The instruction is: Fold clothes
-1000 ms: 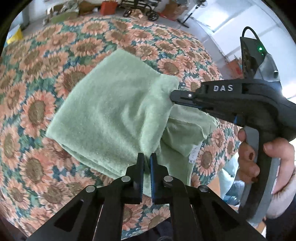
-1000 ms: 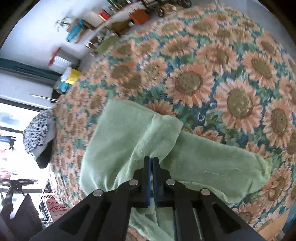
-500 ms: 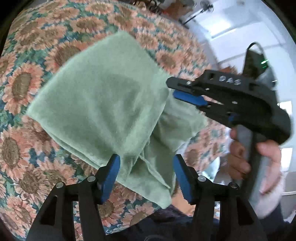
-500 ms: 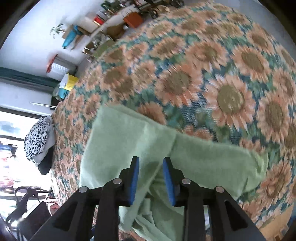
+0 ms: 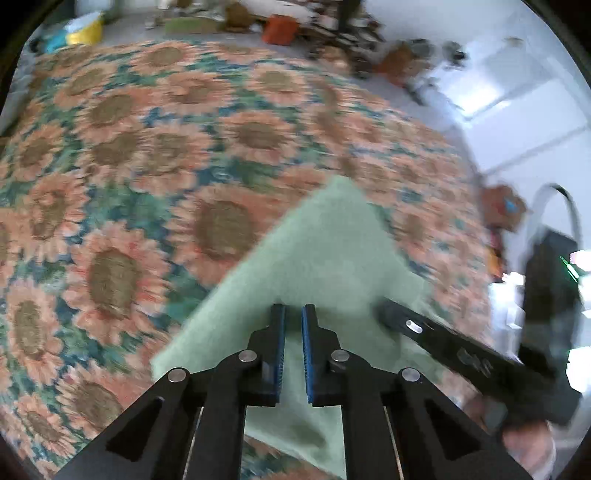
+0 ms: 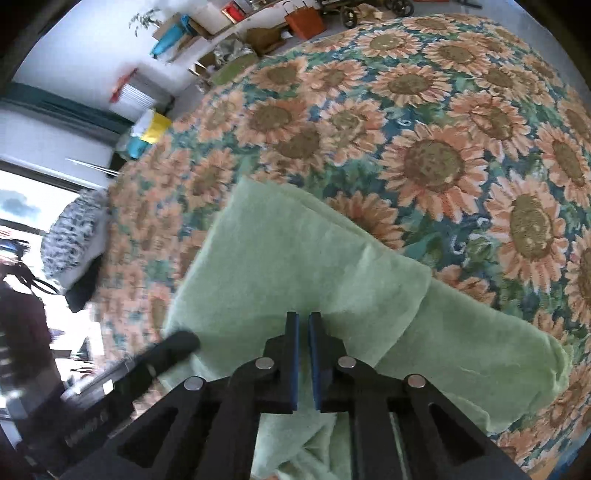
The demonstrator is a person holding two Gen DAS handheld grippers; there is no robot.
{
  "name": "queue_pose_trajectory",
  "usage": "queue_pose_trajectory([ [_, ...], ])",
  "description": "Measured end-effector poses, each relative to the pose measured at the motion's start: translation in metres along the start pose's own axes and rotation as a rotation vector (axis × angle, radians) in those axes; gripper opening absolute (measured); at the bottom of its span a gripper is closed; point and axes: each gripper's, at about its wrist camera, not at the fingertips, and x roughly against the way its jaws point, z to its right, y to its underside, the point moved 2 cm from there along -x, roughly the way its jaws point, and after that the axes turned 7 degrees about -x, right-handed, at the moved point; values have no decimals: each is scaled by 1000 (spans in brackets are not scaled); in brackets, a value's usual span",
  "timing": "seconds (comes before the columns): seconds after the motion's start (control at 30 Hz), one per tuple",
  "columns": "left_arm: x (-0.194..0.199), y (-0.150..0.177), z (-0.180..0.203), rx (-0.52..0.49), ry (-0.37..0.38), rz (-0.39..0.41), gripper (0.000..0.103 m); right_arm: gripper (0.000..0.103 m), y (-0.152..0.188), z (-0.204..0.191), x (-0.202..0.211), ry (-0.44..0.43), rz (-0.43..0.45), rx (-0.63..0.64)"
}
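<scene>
A light green cloth [image 5: 325,251] lies folded on the sunflower bedspread [image 5: 147,166], with its near part hanging toward the bed's edge. My left gripper [image 5: 291,308] points steeply down onto it. Its jaws are closing to a narrow slit with green cloth in it. In the left wrist view, which is blurred, the other gripper's black fingers [image 5: 406,325] reach onto the cloth from the right. My right gripper [image 6: 303,314] stands on the folded top layer of the cloth [image 6: 295,258], jaws closing, green cloth in the slit. The left gripper's fingers [image 6: 177,343] touch the cloth's left edge.
The bedspread [image 6: 443,147] stretches far beyond the cloth. A spotted pillow [image 6: 74,236] lies at the bed's left end. An orange bag [image 6: 306,20], shelves and clutter stand on the floor behind. A hand [image 5: 524,439] holds the right gripper's handle.
Both grippers opened and let the cloth go, then closed again lower on it. The left one swung left across the cloth and rolled. The right one sank a little.
</scene>
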Motion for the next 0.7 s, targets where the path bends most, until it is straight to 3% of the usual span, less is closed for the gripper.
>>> queue_pose_trajectory([
  [0.1,-7,0,-18,50,22,9,9,5,-1,15,-6,24,12,-41],
  [0.2,1,-1,-18,-10,36,-2,9,9,-4,23,4,-3,16,-71],
  [0.3,11,-1,-18,-50,50,6,9,12,-9,27,10,47,21,-55],
  [0.4,10,-2,-31,-57,-28,-15,9,12,-12,30,2,72,-33,-52],
  [0.47,12,-2,-45,-28,-14,-25,9,16,-14,27,8,62,-29,-79],
  [0.57,27,-5,-61,-11,32,-3,11,37,-20,10,22,21,-10,-86],
  [0.7,36,-10,-70,-50,53,-30,46,49,-31,-18,20,45,-23,-72],
])
